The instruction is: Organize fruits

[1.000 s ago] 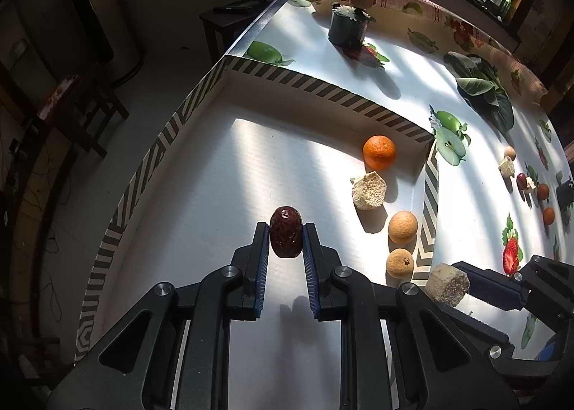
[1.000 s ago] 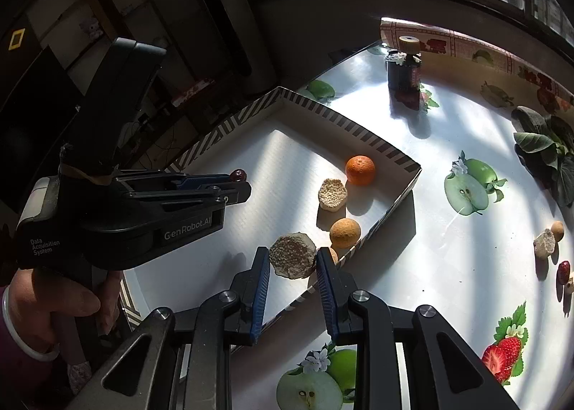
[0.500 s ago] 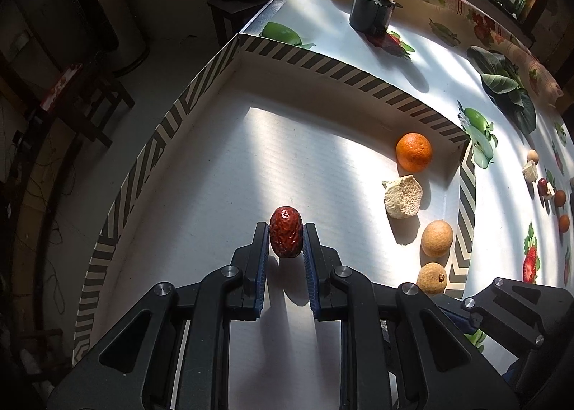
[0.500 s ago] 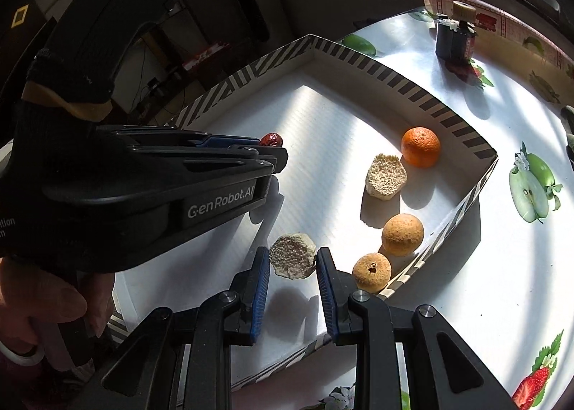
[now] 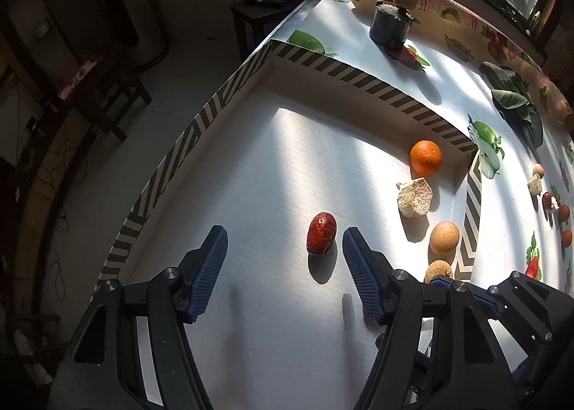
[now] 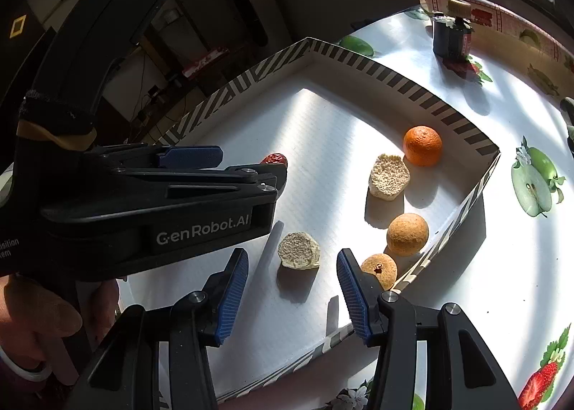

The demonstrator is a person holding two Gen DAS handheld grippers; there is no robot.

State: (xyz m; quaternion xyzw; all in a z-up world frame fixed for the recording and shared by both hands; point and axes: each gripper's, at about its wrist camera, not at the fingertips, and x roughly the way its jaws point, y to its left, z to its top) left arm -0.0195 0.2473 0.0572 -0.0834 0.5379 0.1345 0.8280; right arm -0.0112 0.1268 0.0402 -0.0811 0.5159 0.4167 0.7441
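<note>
A white tray with a striped rim [image 5: 358, 72] [image 6: 394, 76] lies on the fruit-print tablecloth. A dark red date [image 5: 321, 234] rests on the tray floor between the opening jaws of my left gripper [image 5: 283, 236], nearer the right finger, with neither pad touching it. A rough beige chunk [image 6: 298, 251] sits on the tray floor between the opening jaws of my right gripper [image 6: 291, 259], with a gap on both sides. In the right wrist view the left gripper's body hides most of the date [image 6: 274, 158].
Along the tray's right wall lie an orange [image 5: 426, 157], another beige chunk [image 5: 414, 197] and two tan round fruits [image 5: 444, 237]. A dark jar [image 5: 393, 27] stands at the back. Several small fruits [image 5: 552, 201] lie on the cloth at far right. The table edge drops off left.
Both grippers have opened. The date and the beige chunk, held before, now lie free on the tray floor. The right gripper came down into the tray.
</note>
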